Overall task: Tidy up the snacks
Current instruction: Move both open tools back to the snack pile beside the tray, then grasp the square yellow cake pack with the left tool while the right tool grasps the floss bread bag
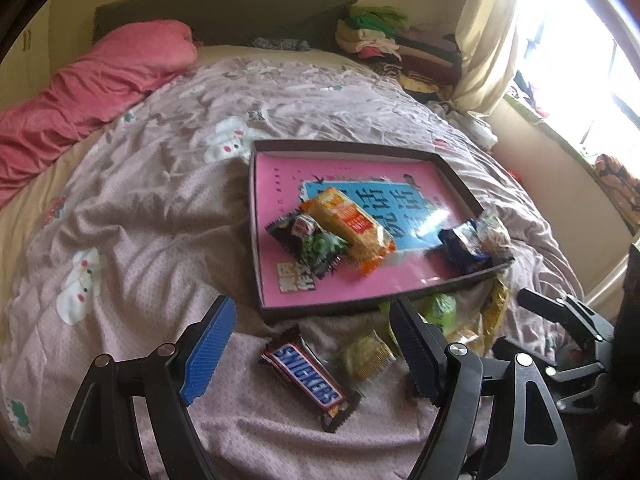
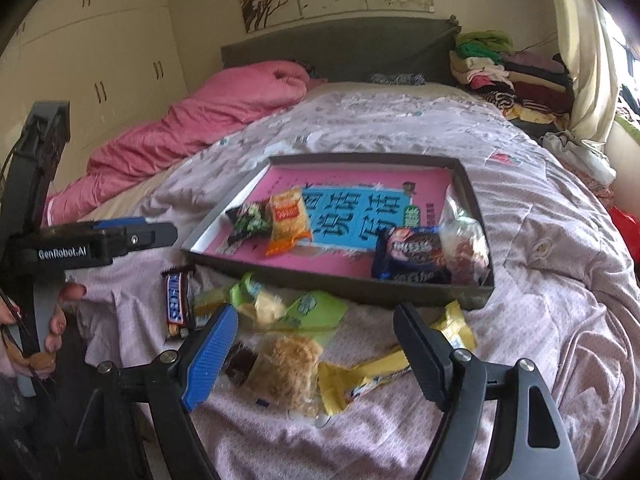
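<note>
Left gripper (image 1: 312, 340) spread above Snickers bar (image 1: 310, 380), right gripper (image 2: 316, 344) spread over loose snacks (image 2: 292, 376), tray (image 2: 340, 284) beyond both

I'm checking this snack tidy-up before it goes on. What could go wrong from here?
1. The tray sits on a rumpled quilt, so a push on its rim may tilt it and slide the snacks inside.
2. The loose packets before the open right gripper overlap, so it may catch two at once.
3. The open left gripper hangs over the Snickers; the right gripper is close beside it, so the two could bump.
</note>
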The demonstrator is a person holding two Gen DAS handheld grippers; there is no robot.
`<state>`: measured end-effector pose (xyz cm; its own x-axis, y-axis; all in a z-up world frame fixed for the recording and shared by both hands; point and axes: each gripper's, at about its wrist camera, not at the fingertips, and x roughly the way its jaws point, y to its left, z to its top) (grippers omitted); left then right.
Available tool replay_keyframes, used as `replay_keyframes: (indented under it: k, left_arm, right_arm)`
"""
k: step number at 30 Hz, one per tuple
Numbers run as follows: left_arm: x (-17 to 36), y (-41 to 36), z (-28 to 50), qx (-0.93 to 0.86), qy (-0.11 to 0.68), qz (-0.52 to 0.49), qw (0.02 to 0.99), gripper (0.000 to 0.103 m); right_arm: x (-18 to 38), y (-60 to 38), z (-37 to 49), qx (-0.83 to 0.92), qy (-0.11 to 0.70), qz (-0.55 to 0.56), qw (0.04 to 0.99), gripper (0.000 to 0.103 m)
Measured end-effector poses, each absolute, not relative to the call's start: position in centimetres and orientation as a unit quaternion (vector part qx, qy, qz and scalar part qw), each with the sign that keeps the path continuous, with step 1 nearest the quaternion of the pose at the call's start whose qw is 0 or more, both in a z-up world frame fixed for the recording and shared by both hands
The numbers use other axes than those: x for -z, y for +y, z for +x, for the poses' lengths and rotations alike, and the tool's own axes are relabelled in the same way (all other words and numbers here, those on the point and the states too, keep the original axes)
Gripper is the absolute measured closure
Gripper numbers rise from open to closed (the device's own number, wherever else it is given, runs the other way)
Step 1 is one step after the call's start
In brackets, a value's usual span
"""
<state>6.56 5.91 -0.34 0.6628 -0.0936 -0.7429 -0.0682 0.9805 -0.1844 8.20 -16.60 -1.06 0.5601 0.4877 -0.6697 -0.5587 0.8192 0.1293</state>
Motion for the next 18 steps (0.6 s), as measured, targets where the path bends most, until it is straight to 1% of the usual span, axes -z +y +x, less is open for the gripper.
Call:
replay_keyframes:
  k: [15, 18]
  left_arm:
    - [2.8, 3.1, 6.2, 0.055, 0.459, -0.057, 0.885, 0.022]
    - [3.3, 2.7, 6.3, 0.058, 0.464, -0.050, 0.882, 0.022]
  right_arm:
    - [2.9, -15.3, 7.2, -0.303, 0.397, -0.090, 0.862, 0.023]
    - [3.1, -15.2, 7.1, -0.308, 0.400, -0.091, 0.858, 0.026]
